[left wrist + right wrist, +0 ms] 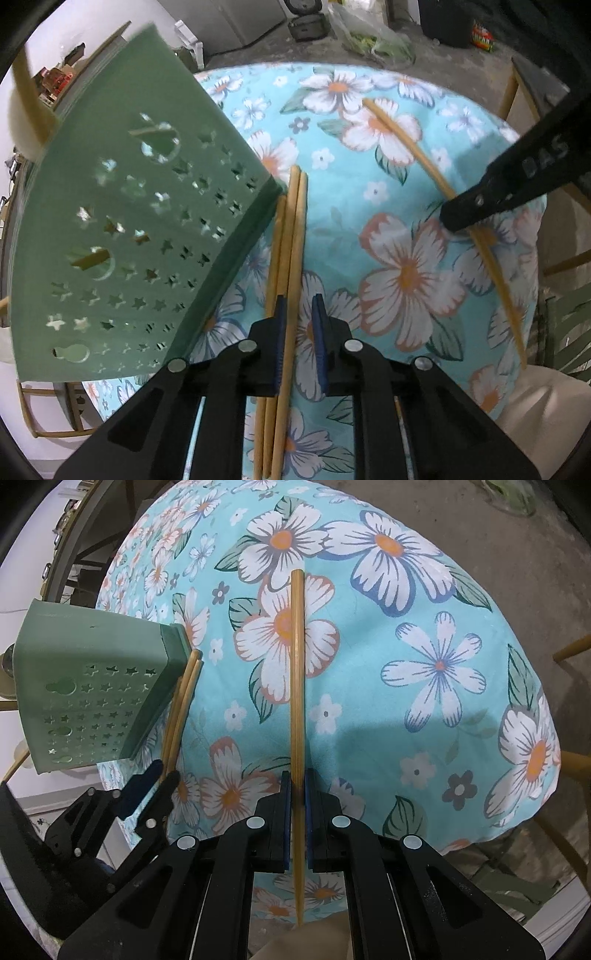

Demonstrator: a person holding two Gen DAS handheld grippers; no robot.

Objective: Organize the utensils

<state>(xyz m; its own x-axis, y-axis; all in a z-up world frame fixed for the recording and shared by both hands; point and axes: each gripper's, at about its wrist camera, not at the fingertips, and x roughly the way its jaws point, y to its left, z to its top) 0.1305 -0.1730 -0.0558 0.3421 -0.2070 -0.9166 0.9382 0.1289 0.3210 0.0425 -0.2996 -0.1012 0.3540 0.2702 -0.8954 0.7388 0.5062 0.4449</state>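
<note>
Right gripper [297, 801] clamps a single chopstick [296, 672], long axis vertical mid-frame (blunt end up), while left gripper [298, 325], jaws parted, straddles bundled chopsticks [291, 258].

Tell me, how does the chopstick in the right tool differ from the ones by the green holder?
The single chopstick is alone and clamped in the right tool; the chopstick bundle is several sticks side by side, with the left tool open around them. The bundle's far ends reach the green holder; the single one lies apart from it. All look like plain pale wood.
</note>
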